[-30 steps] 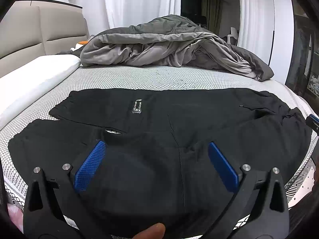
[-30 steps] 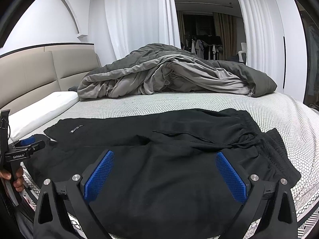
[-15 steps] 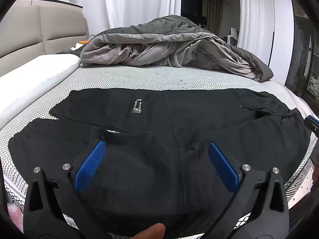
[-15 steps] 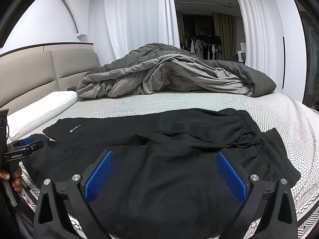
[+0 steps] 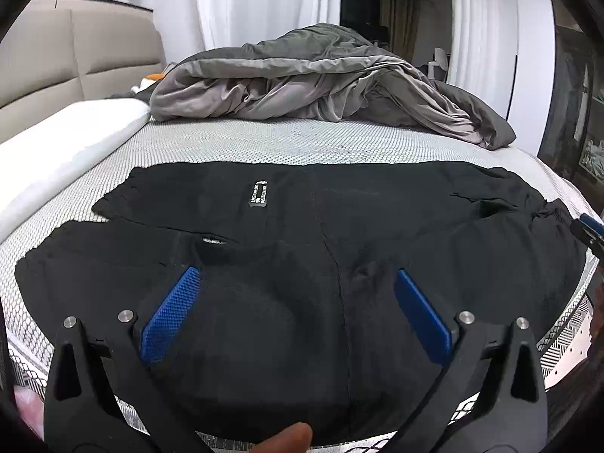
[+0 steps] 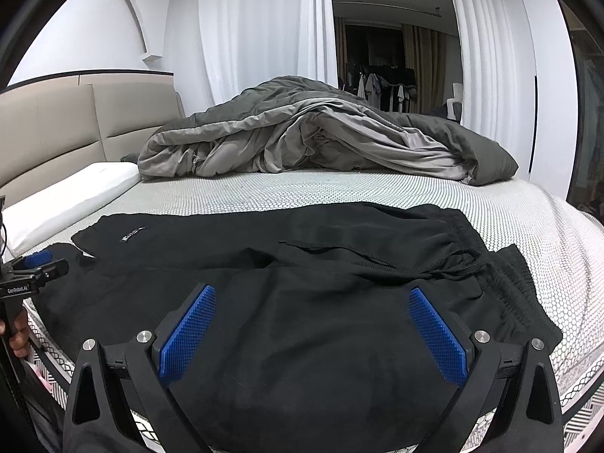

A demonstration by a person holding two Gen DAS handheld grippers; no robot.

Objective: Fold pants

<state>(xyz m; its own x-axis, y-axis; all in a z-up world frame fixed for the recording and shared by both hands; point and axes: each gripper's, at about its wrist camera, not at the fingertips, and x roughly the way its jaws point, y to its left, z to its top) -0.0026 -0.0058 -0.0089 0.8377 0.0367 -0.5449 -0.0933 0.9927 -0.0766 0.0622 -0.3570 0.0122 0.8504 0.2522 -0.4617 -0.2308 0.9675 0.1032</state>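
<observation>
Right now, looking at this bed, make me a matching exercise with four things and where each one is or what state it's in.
Things:
1. pants
2. duvet
3. pillow
4. left tongs

States:
A. white, along the headboard side
B. open, above black cloth
C. spread flat at the near edge
D. bunched in a heap at the far side

Pairs: 1-C, 2-D, 3-A, 4-B

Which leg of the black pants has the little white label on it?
The far leg, the one nearer the grey blanket. Its white label sits near the cuff; the near leg shows none.
</observation>
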